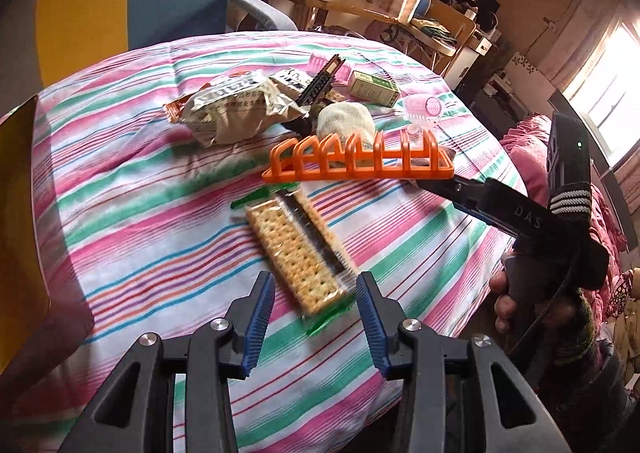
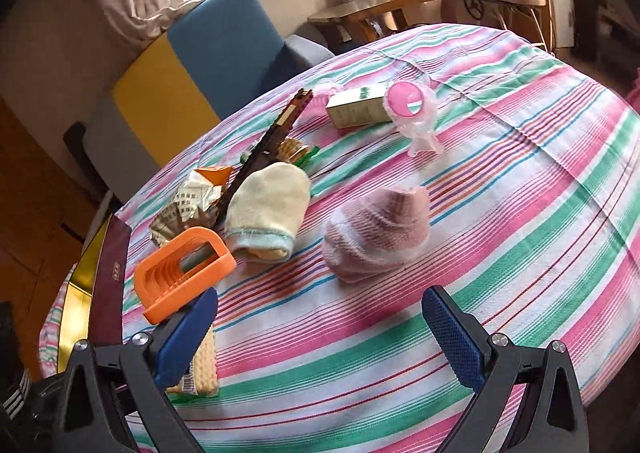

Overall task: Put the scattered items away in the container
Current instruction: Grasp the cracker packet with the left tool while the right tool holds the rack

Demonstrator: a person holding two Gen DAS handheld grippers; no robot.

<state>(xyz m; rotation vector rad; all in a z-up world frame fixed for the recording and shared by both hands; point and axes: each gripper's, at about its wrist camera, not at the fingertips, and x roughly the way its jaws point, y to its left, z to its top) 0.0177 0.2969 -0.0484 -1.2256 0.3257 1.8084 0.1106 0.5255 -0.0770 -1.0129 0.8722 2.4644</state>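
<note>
The left gripper (image 1: 316, 317) has its jaws wide open over the cracker pack (image 1: 298, 249) on the striped desk (image 1: 140, 213). The right gripper (image 2: 320, 337), jaws open too, touches the orange rack (image 2: 182, 273). Farther back lie socks (image 2: 266, 213)

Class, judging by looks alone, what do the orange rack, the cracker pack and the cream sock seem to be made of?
Orange rack: probably moulded plastic, smooth, uniform colour, slight sheen. Cracker pack: clear glossy film, since the crackers show through it. Cream sock: soft knitted fabric, matte, with a ribbed cuff.
</note>
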